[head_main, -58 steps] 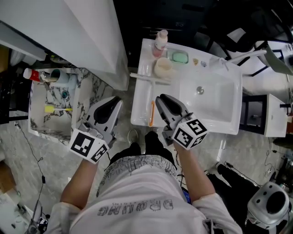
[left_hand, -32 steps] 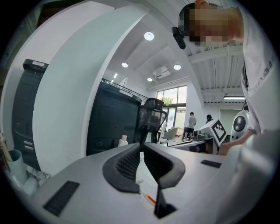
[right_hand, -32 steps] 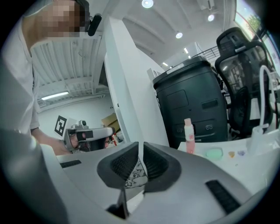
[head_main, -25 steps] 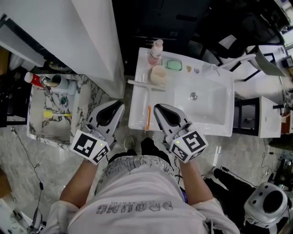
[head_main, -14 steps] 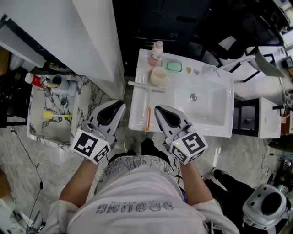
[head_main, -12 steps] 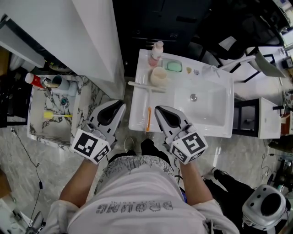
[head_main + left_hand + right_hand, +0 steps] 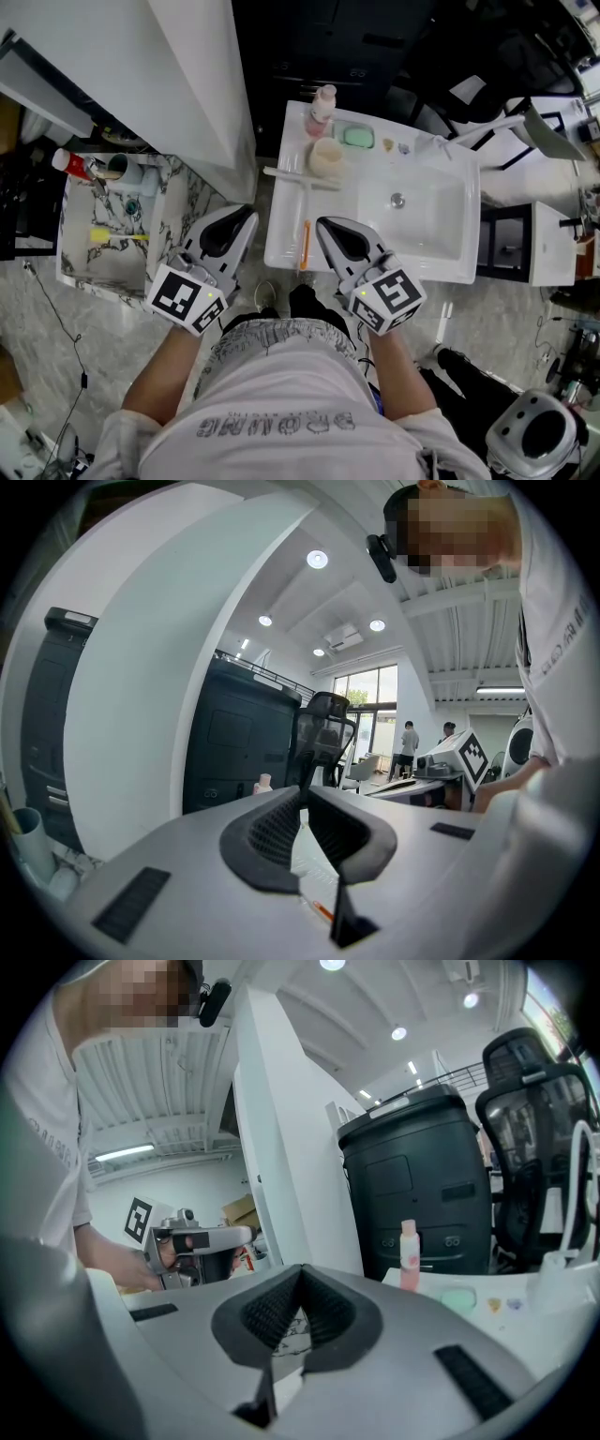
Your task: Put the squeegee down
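only the head view shows the squeegee [image 7: 300, 176] lying on the sink [image 7: 441, 264].

Left gripper [image 7: 242, 218] and right gripper [image 7: 324, 226]: grey bodies, fingers [image 7: 267, 836] lined black, cubes in black-and-white square markers. Sink [image 7: 441, 258]: white. Squeegee [image 7: 298, 175]: white. Bottle [image 7: 321, 105]: pink. Soap [image 7: 356, 136]: pale green. Cup [image 7: 325, 156]: cream. Floor [image 7: 56, 328]: grey-white marbling.

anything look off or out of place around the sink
Nothing looks spilled or broken. The squeegee lies flat on the sink counter, left of the basin. The orange stick is the one thing to watch: its near end sits right at the counter's front edge.
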Demonstrator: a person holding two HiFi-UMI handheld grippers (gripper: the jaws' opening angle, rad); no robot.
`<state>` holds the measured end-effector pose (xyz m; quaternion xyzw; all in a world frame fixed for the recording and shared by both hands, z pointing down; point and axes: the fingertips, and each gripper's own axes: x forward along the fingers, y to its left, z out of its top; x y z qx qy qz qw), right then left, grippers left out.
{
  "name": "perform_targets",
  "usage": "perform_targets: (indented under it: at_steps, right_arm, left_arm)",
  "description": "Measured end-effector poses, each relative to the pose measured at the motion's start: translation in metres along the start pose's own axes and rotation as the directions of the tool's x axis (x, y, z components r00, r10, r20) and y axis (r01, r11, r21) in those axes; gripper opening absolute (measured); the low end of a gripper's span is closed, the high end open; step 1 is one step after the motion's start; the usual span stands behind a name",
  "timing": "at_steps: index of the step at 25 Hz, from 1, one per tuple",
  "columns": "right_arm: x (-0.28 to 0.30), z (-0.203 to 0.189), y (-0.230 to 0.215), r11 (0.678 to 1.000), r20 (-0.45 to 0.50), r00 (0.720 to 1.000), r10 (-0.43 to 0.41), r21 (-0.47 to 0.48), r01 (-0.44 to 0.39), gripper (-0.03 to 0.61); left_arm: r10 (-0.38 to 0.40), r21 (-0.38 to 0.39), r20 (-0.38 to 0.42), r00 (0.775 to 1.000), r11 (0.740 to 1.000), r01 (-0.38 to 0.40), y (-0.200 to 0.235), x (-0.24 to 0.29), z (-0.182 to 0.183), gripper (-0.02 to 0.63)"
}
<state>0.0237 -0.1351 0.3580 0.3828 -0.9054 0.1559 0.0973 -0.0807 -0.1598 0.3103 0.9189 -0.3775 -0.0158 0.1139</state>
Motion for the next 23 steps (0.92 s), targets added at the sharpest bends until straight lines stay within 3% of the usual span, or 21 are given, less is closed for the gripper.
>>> perform_targets:
  at_steps: [23]
  right_arm:
    - [0.0022, -0.0046, -0.0086, 1.0, -0.001, 1.0, -0.003, 0.023, 0.003, 0.008]
  left_arm:
    - [0.006, -0.001, -0.005, 1.0, 1.0, -0.006, -0.0004, 0.0033, -0.0032, 0.041]
